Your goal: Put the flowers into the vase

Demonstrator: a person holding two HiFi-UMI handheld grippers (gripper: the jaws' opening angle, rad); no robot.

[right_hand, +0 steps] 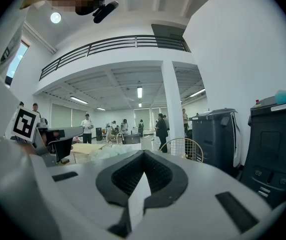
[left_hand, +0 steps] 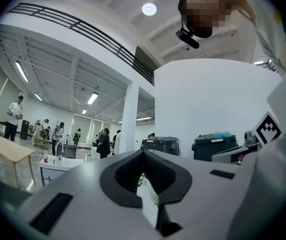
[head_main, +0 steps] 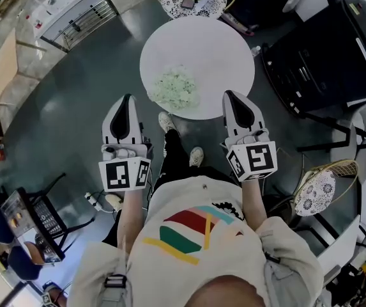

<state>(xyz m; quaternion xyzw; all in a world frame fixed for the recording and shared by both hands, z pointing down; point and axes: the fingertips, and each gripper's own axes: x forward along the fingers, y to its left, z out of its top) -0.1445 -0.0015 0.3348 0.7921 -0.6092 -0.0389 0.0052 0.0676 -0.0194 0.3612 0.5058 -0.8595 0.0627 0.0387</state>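
A loose heap of pale green flowers [head_main: 175,88] lies on the round white table [head_main: 214,50], toward its near edge. I see no vase that I can make out on the table. My left gripper [head_main: 128,98] is held level at the table's near left rim, jaws shut and empty [left_hand: 143,151]. My right gripper [head_main: 229,94] hovers at the near right rim, jaws also together with nothing in them [right_hand: 143,152]. The flowers lie between the two tips, slightly beyond them. In the right gripper view the pale heap [right_hand: 108,153] shows left of the jaws.
Black bins [head_main: 323,56] stand right of the table. One patterned wire chair [head_main: 317,187] is at the lower right; another [head_main: 192,2], with something green on it, is beyond the table. A white sink unit [head_main: 74,11] stands far left. My shoes [head_main: 167,121] are under the near rim.
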